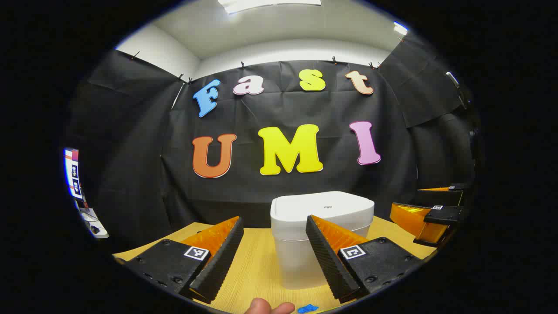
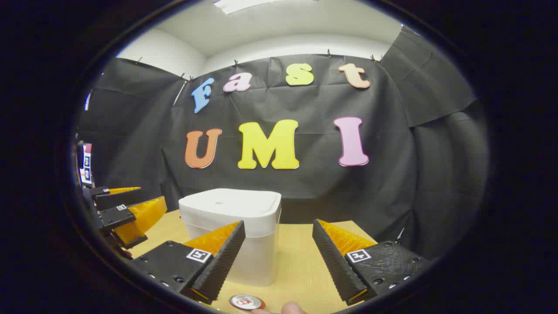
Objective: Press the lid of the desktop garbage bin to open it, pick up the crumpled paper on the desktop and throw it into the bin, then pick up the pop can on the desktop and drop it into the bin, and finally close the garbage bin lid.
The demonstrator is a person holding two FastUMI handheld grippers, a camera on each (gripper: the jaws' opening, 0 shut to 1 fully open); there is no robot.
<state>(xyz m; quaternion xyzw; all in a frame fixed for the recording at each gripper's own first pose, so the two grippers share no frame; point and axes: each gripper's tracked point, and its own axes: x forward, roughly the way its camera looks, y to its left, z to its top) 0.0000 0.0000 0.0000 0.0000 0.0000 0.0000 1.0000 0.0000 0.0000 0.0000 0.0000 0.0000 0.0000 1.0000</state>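
Step one isn't done yet: the bin (image 1: 321,237) sits shut on the desk (image 1: 257,266), lid (image 1: 324,207) down. Left gripper (image 1: 274,257) has its fingers apart, holding nothing, bin right in front. Next move, I think: press the lid w/ one tip. Blue bit (image 1: 307,308) by the near edge, maybe the paper, can't tell. Right gripper (image 2: 279,257) is spread too, empty, bin to its left, pop can (image 2: 246,302) just below. Lots of free desk on that side.

Bright, even light falls from ceiling panels (image 1: 270,4) at twelve o'clock, glaring white. Fisheye bending curves everything toward the rim. The wooden table (image 2: 296,261) is softly lit, and focus stays sharp.
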